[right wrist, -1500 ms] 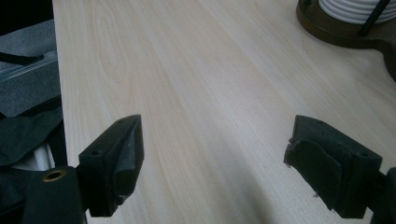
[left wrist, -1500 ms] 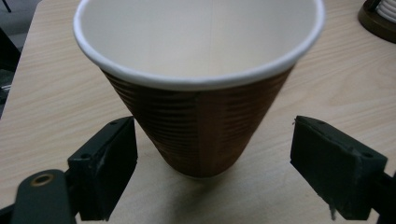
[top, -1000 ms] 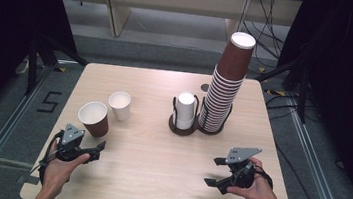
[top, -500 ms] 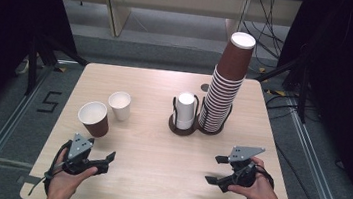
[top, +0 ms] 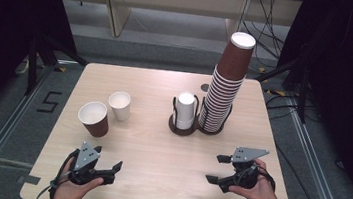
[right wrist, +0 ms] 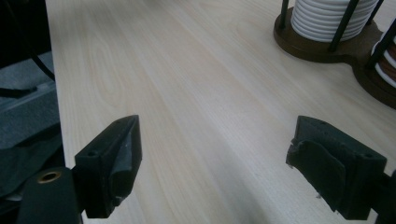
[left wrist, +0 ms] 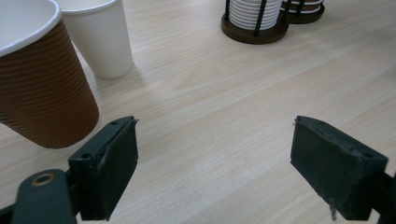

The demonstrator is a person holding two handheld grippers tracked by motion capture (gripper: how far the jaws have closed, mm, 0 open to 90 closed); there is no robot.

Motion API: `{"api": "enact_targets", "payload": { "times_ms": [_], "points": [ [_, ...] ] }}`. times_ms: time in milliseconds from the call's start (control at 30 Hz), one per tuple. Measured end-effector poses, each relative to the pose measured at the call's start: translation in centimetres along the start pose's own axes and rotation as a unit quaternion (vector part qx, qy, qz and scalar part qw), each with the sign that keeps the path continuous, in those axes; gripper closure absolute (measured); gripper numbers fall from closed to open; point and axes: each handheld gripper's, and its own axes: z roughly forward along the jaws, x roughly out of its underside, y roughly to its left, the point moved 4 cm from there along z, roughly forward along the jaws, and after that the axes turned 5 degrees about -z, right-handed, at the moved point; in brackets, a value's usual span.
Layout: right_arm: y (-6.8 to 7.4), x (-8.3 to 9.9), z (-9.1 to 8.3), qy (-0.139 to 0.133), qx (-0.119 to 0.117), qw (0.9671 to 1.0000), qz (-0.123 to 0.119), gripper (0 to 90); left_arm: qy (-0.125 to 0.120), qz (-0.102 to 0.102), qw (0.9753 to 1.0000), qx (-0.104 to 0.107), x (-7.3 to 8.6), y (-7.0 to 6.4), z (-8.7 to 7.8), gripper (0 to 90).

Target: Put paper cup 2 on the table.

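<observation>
Wooden table (top: 158, 153): cups (top: 94, 119), cup holder (top: 195, 127)

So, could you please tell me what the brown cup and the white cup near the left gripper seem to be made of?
The brown cup looks like paper with a matte, ribbed outer sleeve; fine horizontal ridges show, and its inside is white. The white cup looks like smooth plain paper, matte, though thin plastic cannot be ruled out.

The high view looks forward and down from above the person's side, taking in the whole wooden table (top: 159, 143). The left gripper view sits low and close over the tabletop, facing the brown ribbed cup (left wrist: 39, 88), the white cup (left wrist: 102, 37) and the cup holder (left wrist: 254, 23). The right gripper view, equally low, shares that cup holder (right wrist: 322, 39).
</observation>
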Motion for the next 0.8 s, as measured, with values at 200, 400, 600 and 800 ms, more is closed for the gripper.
{"api": "enact_targets", "payload": {
  "times_ms": [200,400,600,800],
  "points": [
    [0.1,0.3,0.0,0.003,0.0,1.0,0.008,17.2,-0.004,0.006,1.0,0.006,0.3,-1.0,-0.1,14.6],
    [0.4,0.3,-0.2,-0.005,0.005,0.9999,0.008,17.2,-0.004,0.012,0.9999,0.009,0.7,-1.7,-0.2,14.6],
    [0.8,0.7,-0.4,-0.007,0.008,0.9998,0.015,16.8,-0.001,0.021,0.9996,0.02,1.3,-2.8,-0.3,14.6],
    [1.4,1.1,-0.7,-0.02,0.008,0.9996,0.016,17.3,0.002,0.032,0.9992,0.024,1.9,-3.5,-0.3,14.6]
  ]
}}
